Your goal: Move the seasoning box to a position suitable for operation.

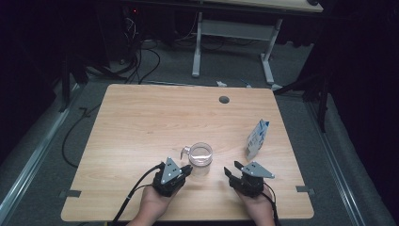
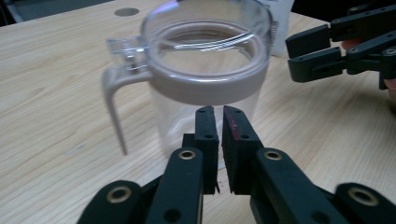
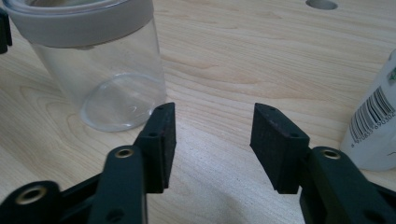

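Observation:
A clear plastic measuring cup (image 1: 201, 155) with a grey rim band and a handle on its left stands upright near the table's front middle. My left gripper (image 1: 188, 168) sits just in front and left of it. In the left gripper view the cup (image 2: 205, 60) is right behind the left gripper (image 2: 218, 109), whose jaws stand a narrow slit apart with nothing between them. My right gripper (image 1: 230, 169) rests to the cup's right, open and empty. The right gripper view shows the cup (image 3: 93, 60) at upper left of the right gripper (image 3: 212, 126). The right gripper (image 2: 310, 51) also appears in the left gripper view.
A small blue-and-white carton (image 1: 257, 139) stands near the right edge of the wooden table (image 1: 141, 122), and its barcoded side (image 3: 373, 126) is close to my right jaw. A cable hole (image 1: 224, 100) lies at the table's back. Another desk frame (image 1: 233, 28) stands beyond.

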The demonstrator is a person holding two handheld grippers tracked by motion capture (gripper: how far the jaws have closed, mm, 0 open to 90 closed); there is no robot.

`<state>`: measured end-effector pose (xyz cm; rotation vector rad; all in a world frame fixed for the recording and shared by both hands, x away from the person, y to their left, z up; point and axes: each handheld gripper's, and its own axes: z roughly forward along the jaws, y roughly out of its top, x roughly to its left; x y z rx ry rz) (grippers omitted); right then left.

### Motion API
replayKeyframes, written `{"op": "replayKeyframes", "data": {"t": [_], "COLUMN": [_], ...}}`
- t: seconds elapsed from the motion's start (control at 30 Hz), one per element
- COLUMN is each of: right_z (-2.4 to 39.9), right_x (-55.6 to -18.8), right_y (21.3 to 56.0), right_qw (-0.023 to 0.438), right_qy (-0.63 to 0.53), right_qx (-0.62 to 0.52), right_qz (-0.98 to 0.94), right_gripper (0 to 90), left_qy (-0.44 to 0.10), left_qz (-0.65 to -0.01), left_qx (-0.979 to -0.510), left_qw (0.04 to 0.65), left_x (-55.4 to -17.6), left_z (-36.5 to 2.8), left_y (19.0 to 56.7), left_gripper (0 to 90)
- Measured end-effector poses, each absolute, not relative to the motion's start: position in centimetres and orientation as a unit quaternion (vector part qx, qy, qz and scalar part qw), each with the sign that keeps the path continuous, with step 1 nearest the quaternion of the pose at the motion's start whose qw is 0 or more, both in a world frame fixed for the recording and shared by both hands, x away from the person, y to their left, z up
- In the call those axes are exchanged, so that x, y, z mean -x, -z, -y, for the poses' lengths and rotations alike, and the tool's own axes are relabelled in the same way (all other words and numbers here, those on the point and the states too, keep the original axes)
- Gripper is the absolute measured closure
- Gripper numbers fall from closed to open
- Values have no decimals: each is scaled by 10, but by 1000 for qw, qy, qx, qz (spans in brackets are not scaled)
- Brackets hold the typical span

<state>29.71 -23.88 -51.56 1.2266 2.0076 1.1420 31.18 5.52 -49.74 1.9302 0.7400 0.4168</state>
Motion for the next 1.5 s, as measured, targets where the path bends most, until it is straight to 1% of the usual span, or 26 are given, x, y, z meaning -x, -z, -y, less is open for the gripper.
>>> {"op": "replayKeyframes", "data": {"t": [0.03,0.07,0.1,0.17,0.2,0.33,0.37,0.5,0.53,0.63,0.7,0.8,0.9,1.0,1.1,1.13,1.17,1.2,1.23,1.27,1.3,1.33,1.37,1.4,1.43,1.5], "right_z": [239,238,238,238,238,231,231,224,221,220,217,218,220,220,219,220,220,220,220,221,221,221,220,220,218,218], "right_x": [-297,-296,-296,-295,-295,-295,-295,-299,-303,-308,-315,-323,-327,-328,-325,-322,-322,-321,-321,-321,-322,-322,-322,-322,-321,-321], "right_y": [516,516,516,514,514,512,512,503,498,493,485,476,473,477,481,485,485,488,488,492,493,494,495,495,496,496], "right_qw": [261,263,263,264,264,263,263,265,256,241,258,274,276,280,279,276,276,276,276,270,267,264,263,263,264,261], "right_qy": [-422,-421,-421,-422,-422,-424,-424,-425,-428,-436,-429,-434,-442,-445,-437,-435,-435,-432,-432,-430,-430,-431,-430,-430,-430,-434], "right_qx": [-452,-450,-450,-447,-447,-433,-433,-423,-422,-423,-418,-421,-419,-420,-418,-416,-416,-414,-414,-418,-421,-422,-421,-421,-419,-416], "right_qz": [-742,-742,-742,-743,-743,-750,-750,-755,-757,-757,-758,-748,-744,-739,-746,-749,-749,-752,-752,-754,-753,-753,-754,-754,-755,-755], "right_gripper": [526,548,548,565,565,555,555,537,536,540,543,548,550,557,556,558,558,561,561,553,552,556,564,564,578,593], "left_qy": [-171,-173,-174,-171,-169,-175,-175,-169,-169,-172,-173,-175,-174,-175,-178,-177,-176,-179,-178,-174,-177,-181,-181,-187,-192,-195], "left_qz": [-310,-315,-319,-326,-330,-337,-337,-341,-341,-342,-337,-341,-348,-345,-347,-350,-352,-354,-355,-357,-356,-352,-352,-348,-343,-339], "left_qx": [-795,-794,-793,-791,-792,-800,-800,-803,-803,-803,-801,-795,-792,-787,-790,-788,-785,-780,-777,-770,-768,-768,-768,-766,-767,-765], "left_qw": [492,490,489,488,484,464,464,460,459,456,465,469,471,481,472,474,479,483,489,499,502,504,504,507,507,511], "left_x": [-313,-315,-316,-320,-322,-331,-331,-337,-340,-343,-345,-349,-351,-353,-356,-357,-358,-358,-358,-359,-360,-360,-360,-360,-361,-362], "left_z": [-59,-63,-66,-72,-75,-85,-85,-90,-93,-94,-96,-96,-95,-93,-88,-87,-87,-87,-86,-85,-84,-82,-82,-79,-76,-70], "left_y": [497,496,496,495,494,496,496,497,497,497,493,487,484,481,477,475,473,471,469,465,463,461,461,460,459,457], "left_gripper": [806,766,766,719,719,592,575,540,522,515,547,546,546,607,588,618,618,678,678,747,769,813,840,840,886,898]}}
